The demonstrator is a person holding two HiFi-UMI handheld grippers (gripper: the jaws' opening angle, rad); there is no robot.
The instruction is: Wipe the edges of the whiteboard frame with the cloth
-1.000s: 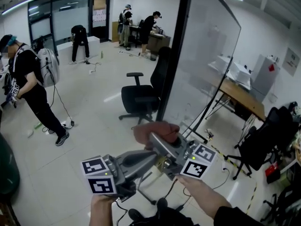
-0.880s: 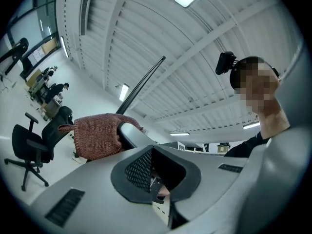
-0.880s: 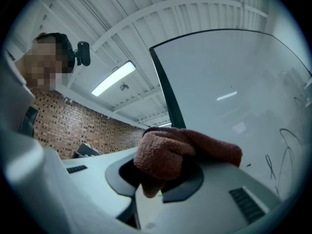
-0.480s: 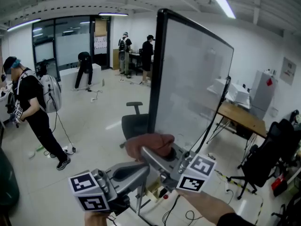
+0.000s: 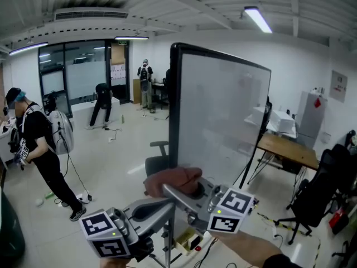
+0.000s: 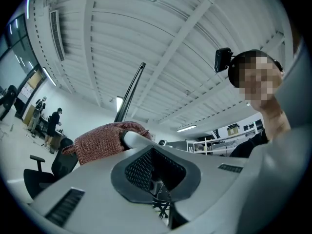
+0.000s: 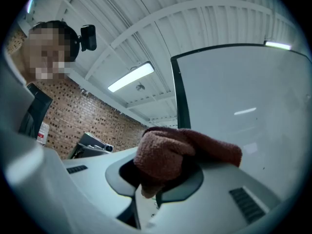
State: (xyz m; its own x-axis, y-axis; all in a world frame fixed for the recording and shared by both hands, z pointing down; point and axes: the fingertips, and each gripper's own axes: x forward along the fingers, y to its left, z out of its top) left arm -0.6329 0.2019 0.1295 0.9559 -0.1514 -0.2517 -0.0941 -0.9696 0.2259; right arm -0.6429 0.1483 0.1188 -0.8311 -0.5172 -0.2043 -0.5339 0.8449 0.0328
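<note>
The whiteboard's black frame (image 5: pixel 172 105) stands upright ahead, and its top left corner shows. A reddish-brown cloth (image 5: pixel 174 177) is bunched against the lower part of the left frame edge. My right gripper (image 5: pixel 170 190) is shut on the cloth (image 7: pixel 168 152). The frame (image 7: pixel 179 96) rises just behind the cloth in the right gripper view. My left gripper (image 5: pixel 166 206) sits just below and left of the right one, jaws together and holding nothing. In the left gripper view its jaws (image 6: pixel 153 167) point up at the cloth (image 6: pixel 100 141) and the frame (image 6: pixel 130 91).
A black office chair (image 5: pixel 157 162) stands behind the frame. A wooden desk (image 5: pixel 287 147) and a dark chair (image 5: pixel 321 177) are at the right. A person with a backpack (image 5: pixel 39 144) stands at the left, and more people are at the back.
The head view has tilted up, so the whiteboard's top corner now shows. Both grippers and the cloth sit lower in the picture, still by the left frame edge.
</note>
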